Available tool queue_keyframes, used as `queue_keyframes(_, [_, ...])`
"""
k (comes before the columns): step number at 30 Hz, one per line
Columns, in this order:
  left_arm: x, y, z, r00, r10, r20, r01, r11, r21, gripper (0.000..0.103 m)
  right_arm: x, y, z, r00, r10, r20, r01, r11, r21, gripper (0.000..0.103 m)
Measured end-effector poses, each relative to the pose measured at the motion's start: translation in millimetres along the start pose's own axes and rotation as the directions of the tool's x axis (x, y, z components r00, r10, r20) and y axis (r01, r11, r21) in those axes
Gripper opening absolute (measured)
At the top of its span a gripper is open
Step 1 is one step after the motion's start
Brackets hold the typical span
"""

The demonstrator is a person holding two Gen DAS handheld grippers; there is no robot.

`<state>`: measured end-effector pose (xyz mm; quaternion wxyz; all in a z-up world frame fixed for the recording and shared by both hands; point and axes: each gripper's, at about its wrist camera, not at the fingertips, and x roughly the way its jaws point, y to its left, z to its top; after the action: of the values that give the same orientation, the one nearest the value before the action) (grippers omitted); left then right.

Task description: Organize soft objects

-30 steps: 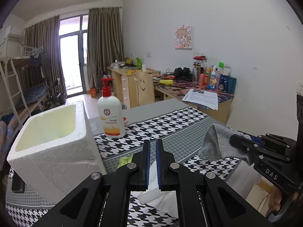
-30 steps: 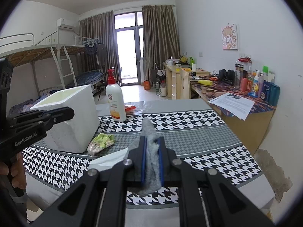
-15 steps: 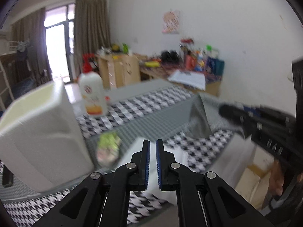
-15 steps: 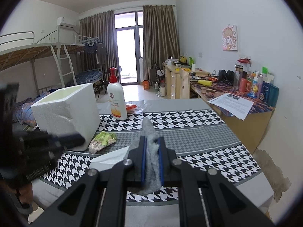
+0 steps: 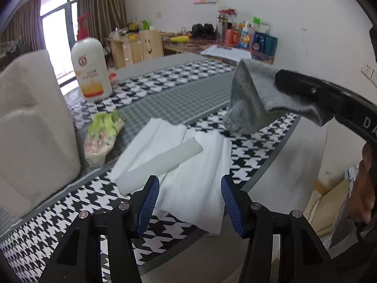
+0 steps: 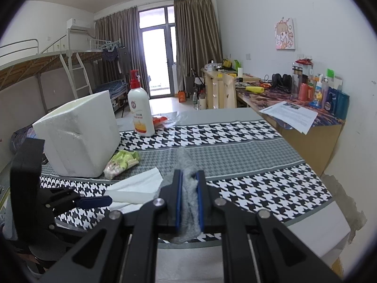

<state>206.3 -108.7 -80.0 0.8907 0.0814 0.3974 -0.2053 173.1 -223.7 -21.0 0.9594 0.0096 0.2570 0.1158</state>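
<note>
Fingers of the left gripper just opened, empty — right gripper clamps grey sock.

grey sock, white tissue, black-and-white houndstooth tablecloth

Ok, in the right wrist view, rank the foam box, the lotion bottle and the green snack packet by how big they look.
1. foam box, clearly largest.
2. lotion bottle; it stands farther back, so its true size is understated.
3. green snack packet, smallest.

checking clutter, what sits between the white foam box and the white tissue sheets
A crumpled green-and-pink plastic packet lies between white foam box and white tissue sheets, clearest in the right wrist view.
</note>
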Motion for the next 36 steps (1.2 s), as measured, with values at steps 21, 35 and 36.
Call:
queue_keyframes(21, [21,-6,0,0.998,0.004,-0.068,0.0,0.998,0.056,0.004,0,-6,-5,1.0,0.007,-0.009,-0.007,1.0,0.013,0.014])
queue_keyframes(35, [-49,-4,49,0.982,-0.045,0.185,0.036,0.998,0.054,0.003,-26,-7,11,0.998,-0.018,0.058,0.016,1.0,0.02,0.014])
queue_keyframes(36, [-54,-3,51,0.979,-0.043,0.199,0.033,0.998,0.055,0.003,-27,-6,12,0.998,-0.018,0.061,0.017,1.0,0.016,0.014])
